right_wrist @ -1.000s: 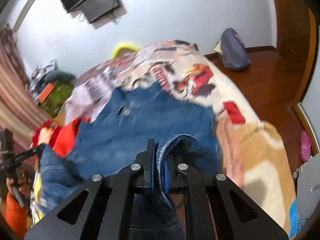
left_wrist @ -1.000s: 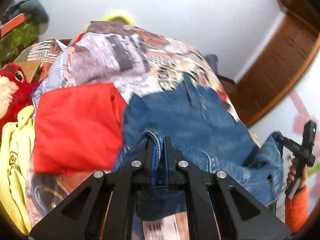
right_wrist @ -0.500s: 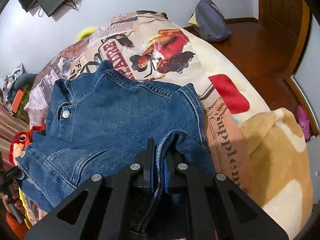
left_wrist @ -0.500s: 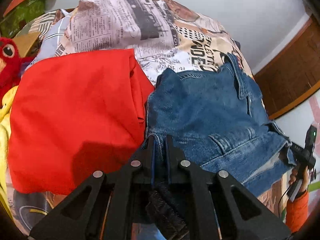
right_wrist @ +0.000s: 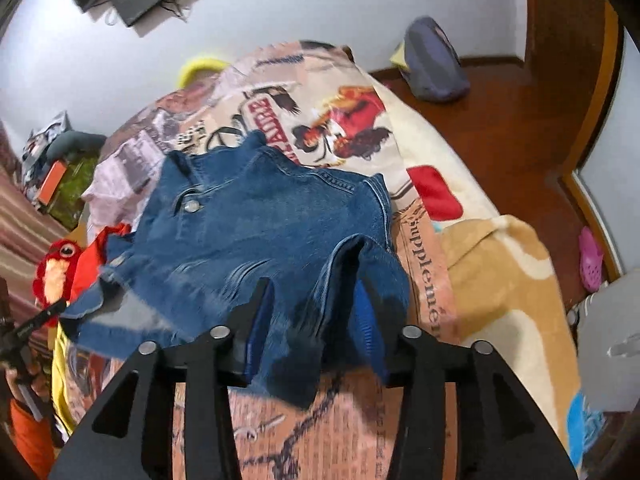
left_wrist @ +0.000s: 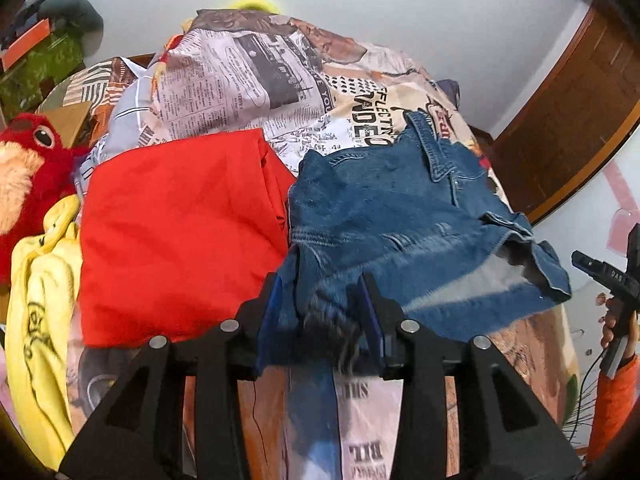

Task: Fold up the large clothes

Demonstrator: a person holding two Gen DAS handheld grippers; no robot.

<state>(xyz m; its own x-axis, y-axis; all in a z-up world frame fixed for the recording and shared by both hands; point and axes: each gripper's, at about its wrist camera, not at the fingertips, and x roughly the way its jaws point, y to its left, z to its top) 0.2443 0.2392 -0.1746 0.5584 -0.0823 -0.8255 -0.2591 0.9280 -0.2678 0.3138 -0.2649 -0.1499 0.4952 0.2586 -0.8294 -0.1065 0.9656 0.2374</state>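
A blue denim jacket (left_wrist: 384, 208) lies folded on the printed bedspread (left_wrist: 248, 68); it also shows in the right wrist view (right_wrist: 256, 224). My left gripper (left_wrist: 322, 304) is open, its jaws wide apart on either side of the jacket's near left edge. My right gripper (right_wrist: 312, 300) is open too, jaws apart around the jacket's near right corner. The denim hangs loose between the fingers in both views. The right gripper also shows at the right edge of the left wrist view (left_wrist: 604, 276).
A folded red garment (left_wrist: 176, 232) lies left of the jacket, touching it. A yellow garment (left_wrist: 36, 320) and a red plush toy (left_wrist: 28, 176) sit further left. A tan blanket (right_wrist: 500, 280) covers the bed's right side. Wooden floor (right_wrist: 512, 120) and a grey bag (right_wrist: 432, 60) lie beyond.
Both grippers were shut on the jacket's near edge and brought it forward over the rest. Now both have opened and let the denim go.
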